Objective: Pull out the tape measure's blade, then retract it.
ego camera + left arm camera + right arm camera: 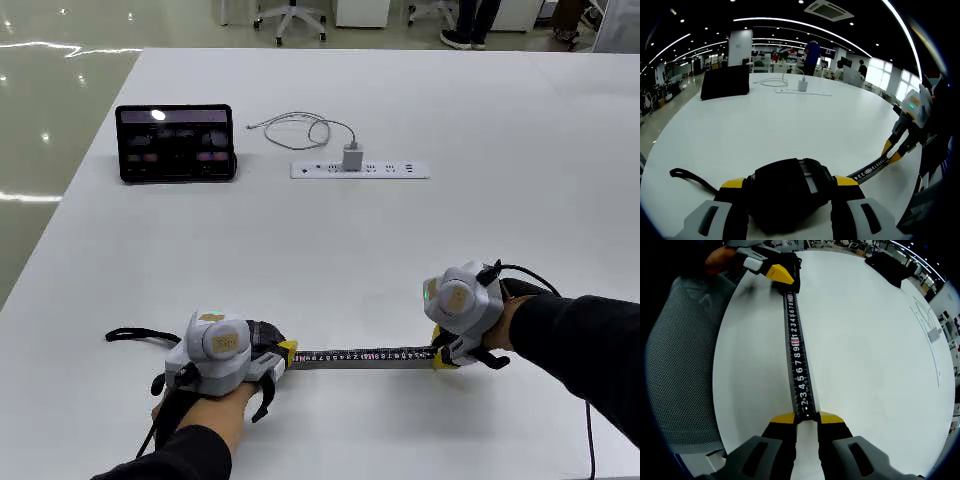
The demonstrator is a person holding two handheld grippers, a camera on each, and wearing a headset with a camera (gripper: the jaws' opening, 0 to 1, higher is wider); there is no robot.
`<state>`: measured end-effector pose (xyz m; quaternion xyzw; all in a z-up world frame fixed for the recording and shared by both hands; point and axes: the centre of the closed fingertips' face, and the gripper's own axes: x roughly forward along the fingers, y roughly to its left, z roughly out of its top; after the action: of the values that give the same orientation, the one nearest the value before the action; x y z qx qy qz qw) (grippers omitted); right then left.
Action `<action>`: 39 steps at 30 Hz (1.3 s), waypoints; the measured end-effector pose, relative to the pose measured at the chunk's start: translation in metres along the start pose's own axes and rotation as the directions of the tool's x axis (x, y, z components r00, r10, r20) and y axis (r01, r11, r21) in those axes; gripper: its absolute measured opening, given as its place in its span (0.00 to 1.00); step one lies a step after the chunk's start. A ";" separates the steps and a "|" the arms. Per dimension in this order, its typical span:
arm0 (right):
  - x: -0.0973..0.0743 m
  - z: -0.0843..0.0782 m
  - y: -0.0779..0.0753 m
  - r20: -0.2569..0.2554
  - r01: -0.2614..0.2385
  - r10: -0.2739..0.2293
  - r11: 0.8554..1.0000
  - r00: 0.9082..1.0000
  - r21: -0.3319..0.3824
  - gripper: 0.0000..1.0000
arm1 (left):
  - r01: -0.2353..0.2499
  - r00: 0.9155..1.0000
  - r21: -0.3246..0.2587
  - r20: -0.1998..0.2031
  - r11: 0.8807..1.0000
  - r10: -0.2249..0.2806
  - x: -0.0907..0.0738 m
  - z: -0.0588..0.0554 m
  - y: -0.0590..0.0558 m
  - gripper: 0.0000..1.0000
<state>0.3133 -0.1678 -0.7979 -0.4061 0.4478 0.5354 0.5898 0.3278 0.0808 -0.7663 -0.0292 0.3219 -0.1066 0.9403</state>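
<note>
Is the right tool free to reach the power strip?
Probably not yet: the right tool is shut on the blade, which runs to the case in the left tool. Otherwise the way to the power strip looks open.

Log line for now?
left gripper: shut on tape measure | right gripper: shut on blade | blade: pulled out, spanning both grippers
</note>
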 end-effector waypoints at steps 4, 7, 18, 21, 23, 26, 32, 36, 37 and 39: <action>0.001 0.003 0.001 0.003 0.000 0.000 1.000 1.000 0.000 0.11 | 0.000 1.000 -0.001 -0.001 1.000 0.000 0.000 0.000 0.000 0.63; 0.001 0.004 0.001 0.003 0.000 0.000 1.000 1.000 0.001 0.11 | 0.000 1.000 -0.001 -0.001 1.000 0.000 0.000 0.000 0.000 0.63; 0.004 0.011 0.001 0.013 0.001 -0.001 1.000 1.000 0.000 0.11 | 0.001 1.000 -0.001 -0.002 1.000 -0.001 0.000 0.000 0.000 0.63; 0.005 0.014 0.001 0.018 0.001 -0.001 1.000 1.000 -0.001 0.11 | 0.001 1.000 -0.001 -0.002 1.000 -0.001 0.000 0.000 0.000 0.63; 0.006 0.016 0.002 0.021 0.001 -0.001 1.000 1.000 0.000 0.11 | 0.002 1.000 -0.002 -0.002 1.000 -0.002 0.000 0.000 0.000 0.63; 0.006 0.019 0.003 0.027 0.001 -0.001 1.000 1.000 0.001 0.11 | 0.002 1.000 -0.002 -0.003 1.000 -0.002 0.000 0.000 0.000 0.63; 0.007 0.023 0.002 0.039 -0.004 0.004 1.000 0.999 0.003 0.11 | 0.002 1.000 -0.002 -0.003 1.000 -0.002 0.001 0.000 0.000 0.63; 0.008 0.025 0.002 0.042 -0.003 0.003 1.000 0.999 0.005 0.11 | 0.003 1.000 -0.002 -0.003 1.000 -0.003 0.001 0.000 0.000 0.63; 0.008 0.026 0.002 0.043 -0.003 0.003 1.000 0.999 0.005 0.11 | 0.003 1.000 -0.002 -0.003 1.000 -0.003 0.001 0.000 0.000 0.63; 0.008 0.027 0.003 0.045 -0.003 0.002 1.000 0.999 0.005 0.11 | 0.002 1.000 -0.002 -0.003 1.000 -0.002 0.001 0.000 0.000 0.63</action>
<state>0.3134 -0.1391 -0.7983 -0.3920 0.4362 0.5441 0.6000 0.3284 0.0809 -0.7670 -0.0306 0.3236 -0.1074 0.9396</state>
